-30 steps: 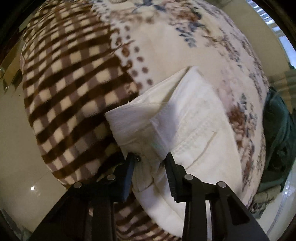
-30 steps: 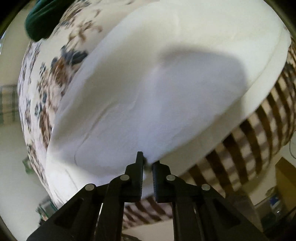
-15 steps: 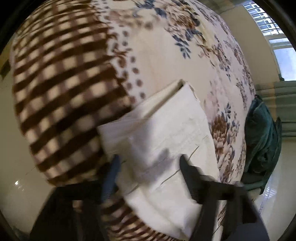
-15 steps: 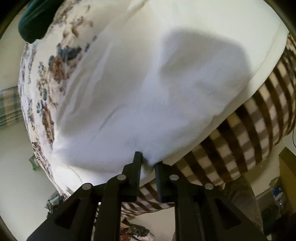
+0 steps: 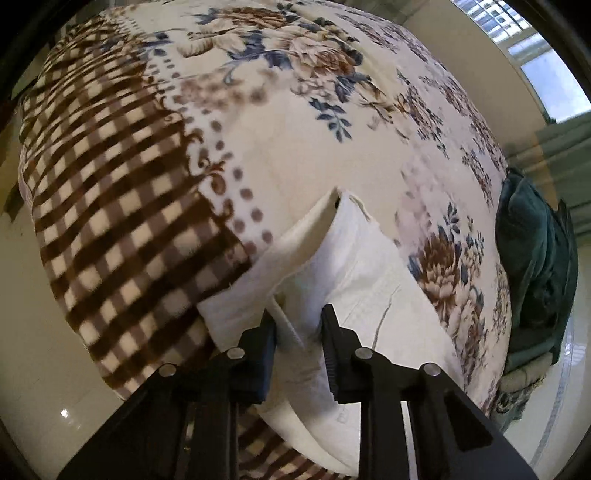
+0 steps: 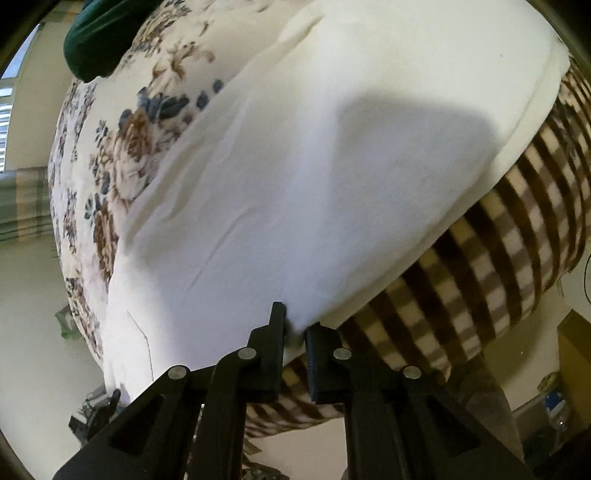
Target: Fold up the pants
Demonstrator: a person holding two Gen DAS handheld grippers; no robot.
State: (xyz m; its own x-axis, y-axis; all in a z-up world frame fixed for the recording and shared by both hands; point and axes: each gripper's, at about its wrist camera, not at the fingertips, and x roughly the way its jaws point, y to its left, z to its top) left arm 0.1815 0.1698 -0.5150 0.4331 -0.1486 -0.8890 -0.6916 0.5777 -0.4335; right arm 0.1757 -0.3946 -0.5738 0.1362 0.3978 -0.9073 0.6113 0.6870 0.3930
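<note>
White pants (image 5: 354,266) lie on a bed, partly folded, with a raised fold at the near end. My left gripper (image 5: 297,319) is shut on that fold of the pants, with cloth bunched between its fingers. In the right wrist view the pants (image 6: 332,166) fill most of the frame as a broad smooth white panel. My right gripper (image 6: 295,325) is shut on the pants' near edge, with a thin pinch of white cloth between the fingers.
The bed is covered by a blanket with a floral part (image 5: 332,92) and a brown checked border (image 5: 122,206). A dark green garment (image 5: 535,258) lies at the bed's far side, also in the right wrist view (image 6: 103,33). Glossy floor (image 5: 44,387) surrounds the bed.
My left gripper opened wide half a second ago and has closed again on a fold of the pants. It sits farther back from the bed. My right gripper keeps its pinch.
</note>
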